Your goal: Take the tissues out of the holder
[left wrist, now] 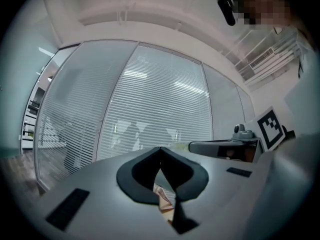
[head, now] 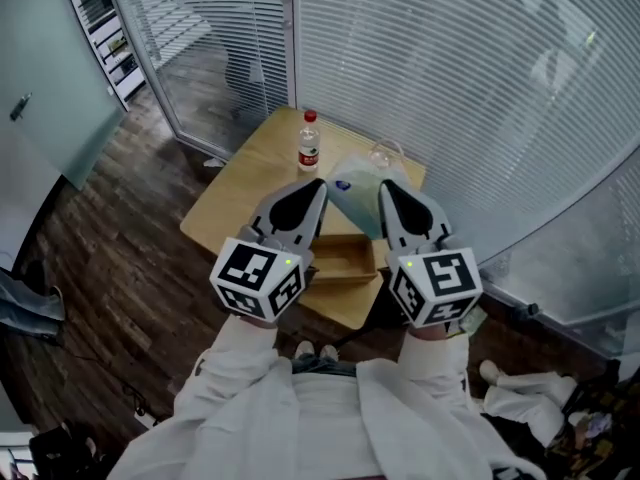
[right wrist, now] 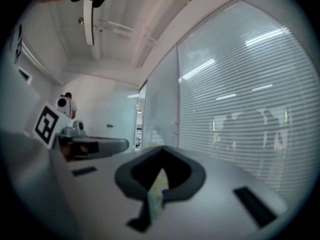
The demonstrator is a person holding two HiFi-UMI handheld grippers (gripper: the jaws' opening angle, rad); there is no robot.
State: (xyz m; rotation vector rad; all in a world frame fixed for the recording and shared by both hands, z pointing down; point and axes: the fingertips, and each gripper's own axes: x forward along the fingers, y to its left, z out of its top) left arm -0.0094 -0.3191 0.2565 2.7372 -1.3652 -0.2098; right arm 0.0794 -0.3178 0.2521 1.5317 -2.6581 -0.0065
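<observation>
Tissue pack (head: 355, 200), out of the wooden holder (head: 340, 260), hangs pinched in right tool (head: 383, 186); left tool (head: 320, 183) closed.

This is an office, most likely a small meeting room or a corner of an open floor. Floor-to-ceiling glass partition walls (head: 470, 98) close it in, each hung with pale horizontal blinds (right wrist: 250, 84), and more rooms show dimly beyond them. A frosted glass door (head: 45, 98) with a metal handle stands at one side, next to white shelving (head: 100, 23). The floor (head: 110, 258) is dark wood-look plank, with cables trailing over it. A small, light wooden counter (head: 235, 193) sits in the glass corner. Overhead there is a plain white ceiling (left wrist: 150, 19) with a slatted air vent (left wrist: 260, 59).
</observation>
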